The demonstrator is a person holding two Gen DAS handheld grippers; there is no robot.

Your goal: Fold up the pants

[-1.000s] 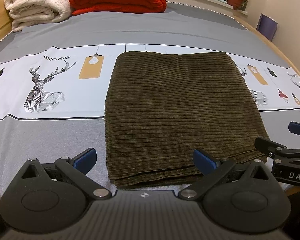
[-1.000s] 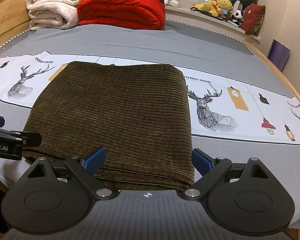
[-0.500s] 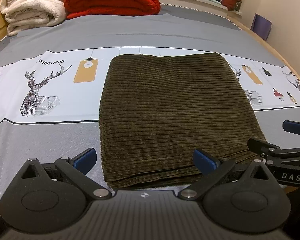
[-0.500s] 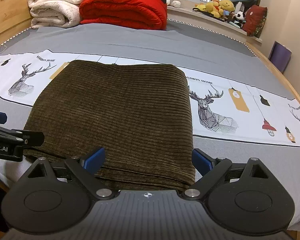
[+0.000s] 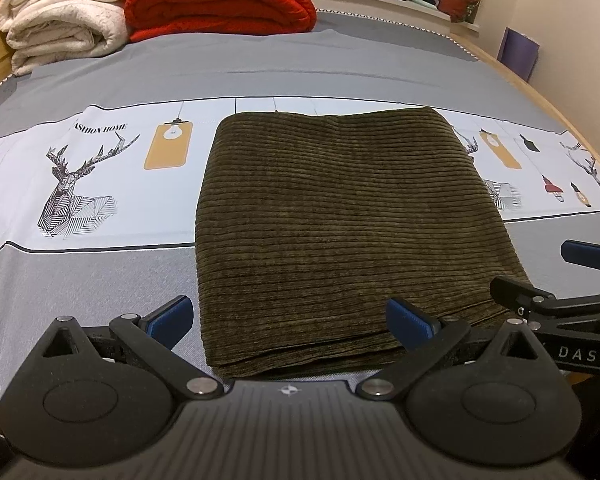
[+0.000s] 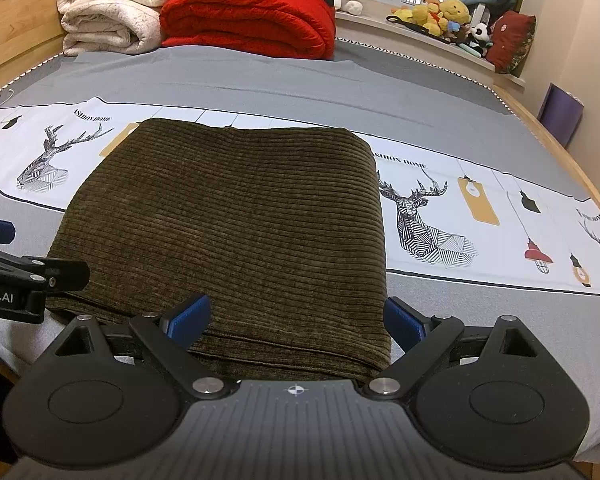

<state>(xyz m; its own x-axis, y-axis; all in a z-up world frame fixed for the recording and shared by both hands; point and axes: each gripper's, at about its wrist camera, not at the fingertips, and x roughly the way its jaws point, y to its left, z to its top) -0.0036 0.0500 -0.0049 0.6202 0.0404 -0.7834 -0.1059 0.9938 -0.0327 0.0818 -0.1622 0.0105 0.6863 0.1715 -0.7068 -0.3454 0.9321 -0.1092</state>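
1. Two tongs in play. The left gripper (image 5: 288, 318) has its two blue-padded fingers spread wide with nothing between them. The right gripper (image 6: 298, 318) is the same: wide open, holding nothing.

2. One pair of pants (image 5: 340, 220), olive-brown corduroy, folded into a neat thick rectangle and lying flat on the bed (image 5: 260, 68). In the left wrist view its near edge sits just beyond the fingertips, a bit right of centre, so the left finger hangs over bare grey sheet and the right finger over the near edge of the fabric. You can see stacked layers along that near edge.

3. In the right wrist view the pants (image 6: 236, 224) fill the middle. The left finger is over the near edge and the right finger sits just off the near right corner. Can't tell if the pads actually touch the cloth.

4. Each gripper shows up at the edge of the other's view, so they're side by side along the near edge of the pants.

5. The sheet is grey with one white printed band across it: deer, lamps, and lettering.

6. Further back, two folded blankets: one cream blanket (image 6: 112, 12) and one red blanket (image 6: 248, 20), touching each other.

7. On the window ledge, a bunch of stuffed toys (image 6: 440, 16), too jumbled to count.
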